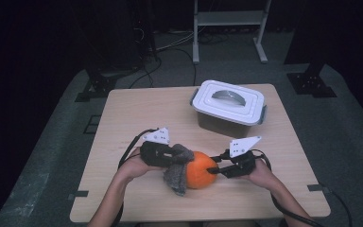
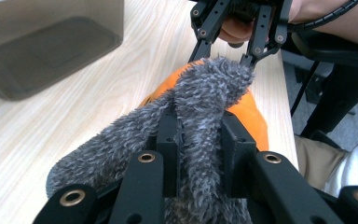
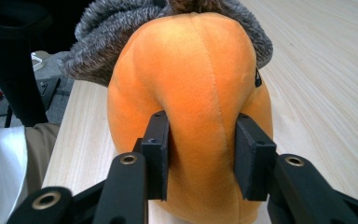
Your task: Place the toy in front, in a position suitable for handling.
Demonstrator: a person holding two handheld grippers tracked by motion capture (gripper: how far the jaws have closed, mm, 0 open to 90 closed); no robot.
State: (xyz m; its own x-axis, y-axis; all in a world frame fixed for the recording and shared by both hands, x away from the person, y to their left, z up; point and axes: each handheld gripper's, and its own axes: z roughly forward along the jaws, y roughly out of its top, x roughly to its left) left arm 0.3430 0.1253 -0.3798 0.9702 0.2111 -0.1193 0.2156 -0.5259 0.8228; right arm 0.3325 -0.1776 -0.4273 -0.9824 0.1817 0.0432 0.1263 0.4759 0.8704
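Plush orange pumpkin (image 3: pixel 191 93) — smooth, shaggy grey cloth (image 2: pixel 200 107)

Light wooden table (image 1: pixel 137 109) on grey floor. At its far right, a translucent grey storage box (image 1: pixel 227 124), closed with a white lid (image 1: pixel 229 101) bearing a recessed handle. Beyond, a white metal stand (image 1: pixel 230 19) and black cables (image 1: pixel 170 47) against darkness.

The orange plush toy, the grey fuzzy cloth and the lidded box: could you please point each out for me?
orange plush toy (image 3: pixel 191 93), right gripper view, on its front bulge.
grey fuzzy cloth (image 2: pixel 205 93), left gripper view, on the fold ahead of the jaws.
lidded box (image 1: pixel 208 101), high view, on the white lid's edge.
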